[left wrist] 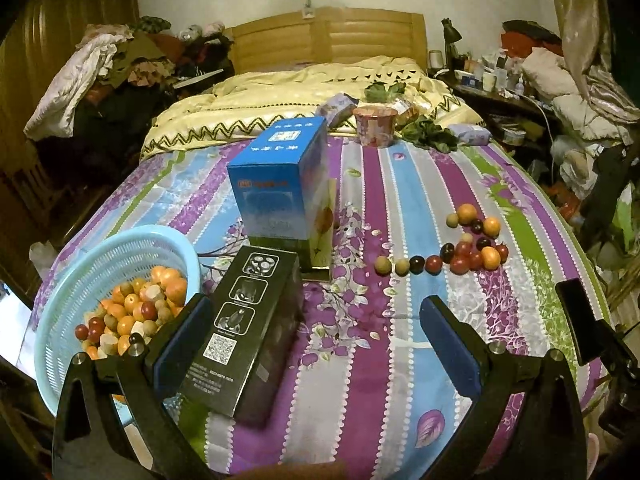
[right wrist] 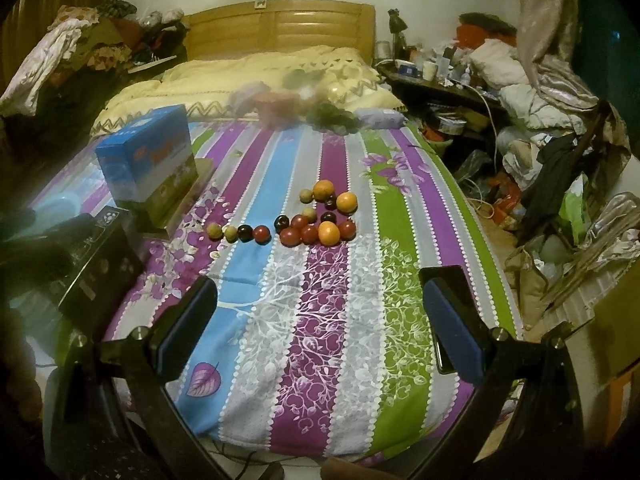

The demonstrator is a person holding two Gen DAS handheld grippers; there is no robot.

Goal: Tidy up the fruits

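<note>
A pile of small loose fruits (left wrist: 472, 246) lies on the striped bedsheet at the right of the left wrist view: orange, red, dark and tan ones; it shows mid-bed in the right wrist view (right wrist: 316, 220). A light blue basket (left wrist: 80, 280) with several fruits stands at the left bed edge. My left gripper (left wrist: 316, 344) is open and empty, its left finger beside a black box (left wrist: 244, 332). My right gripper (right wrist: 320, 320) is open and empty, low over the sheet, well short of the fruits.
A blue box (left wrist: 280, 184) stands upright behind the black box, seen also in the right wrist view (right wrist: 148, 160). A black phone (right wrist: 444, 312) lies by the right edge. A pink cup (left wrist: 374, 126), leafy greens and packets sit further up the bed. Clutter surrounds the bed.
</note>
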